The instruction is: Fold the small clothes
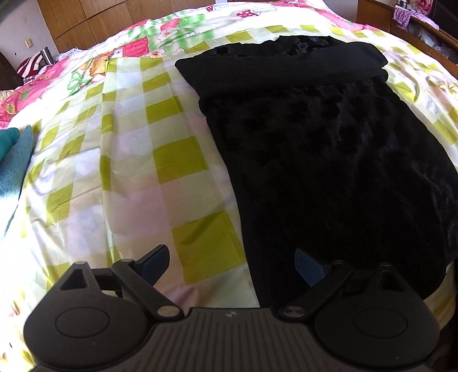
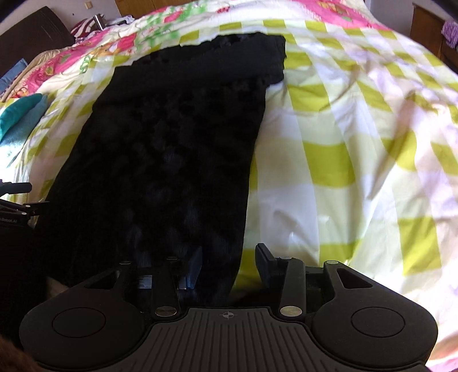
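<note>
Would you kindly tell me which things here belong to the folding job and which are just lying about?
Belongs to the job:
- black garment, lying flat on the checked bedspread
- left tool, open
- right tool, open

Just lying about:
- teal cloth
- clutter on the wooden shelf

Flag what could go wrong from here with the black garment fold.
1. Both tongs are open over the near hem of the black garment; left tongs straddle its left edge, so they could also pinch the checked bedsheet.
2. Right tongs straddle the right edge; uneven grips could skew the fold.
</note>
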`<state>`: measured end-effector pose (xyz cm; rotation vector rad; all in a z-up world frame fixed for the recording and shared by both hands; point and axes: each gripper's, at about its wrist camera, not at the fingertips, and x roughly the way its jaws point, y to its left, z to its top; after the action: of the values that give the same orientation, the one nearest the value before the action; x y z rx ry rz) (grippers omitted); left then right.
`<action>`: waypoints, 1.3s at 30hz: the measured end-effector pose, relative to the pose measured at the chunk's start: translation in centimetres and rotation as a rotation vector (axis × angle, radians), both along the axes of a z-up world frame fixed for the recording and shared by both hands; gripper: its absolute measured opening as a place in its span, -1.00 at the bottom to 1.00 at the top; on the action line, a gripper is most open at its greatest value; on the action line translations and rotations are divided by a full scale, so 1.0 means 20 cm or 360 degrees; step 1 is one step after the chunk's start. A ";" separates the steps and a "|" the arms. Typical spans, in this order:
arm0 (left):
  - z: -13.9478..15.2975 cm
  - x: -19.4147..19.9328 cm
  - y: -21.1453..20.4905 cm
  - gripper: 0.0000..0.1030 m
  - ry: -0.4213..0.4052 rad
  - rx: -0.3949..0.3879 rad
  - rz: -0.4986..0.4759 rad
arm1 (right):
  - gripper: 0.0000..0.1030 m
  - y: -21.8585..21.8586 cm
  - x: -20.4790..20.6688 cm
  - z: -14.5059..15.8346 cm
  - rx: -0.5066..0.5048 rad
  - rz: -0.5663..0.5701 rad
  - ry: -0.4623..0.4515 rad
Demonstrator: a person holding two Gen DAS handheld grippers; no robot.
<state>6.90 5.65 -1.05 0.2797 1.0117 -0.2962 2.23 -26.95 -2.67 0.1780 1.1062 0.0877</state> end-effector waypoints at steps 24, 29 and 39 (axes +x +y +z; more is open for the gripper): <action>0.00 0.09 0.08 -0.58 0.0566 -0.0619 0.0128 | -0.80 -0.09 0.07 -0.04 0.0697 -0.0143 0.0118; 0.16 0.29 0.14 -0.58 0.0428 -0.0970 0.0154 | -0.81 -0.17 0.16 0.11 0.1031 -0.0257 -0.0160; 0.21 1.21 0.14 -0.50 0.0106 -0.1173 0.0347 | -0.72 -0.39 1.07 0.22 0.1045 -0.0691 -0.0610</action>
<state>31.10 8.48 3.07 -0.5071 0.9239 -0.4590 23.70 -34.79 1.76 0.9447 0.6055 0.0890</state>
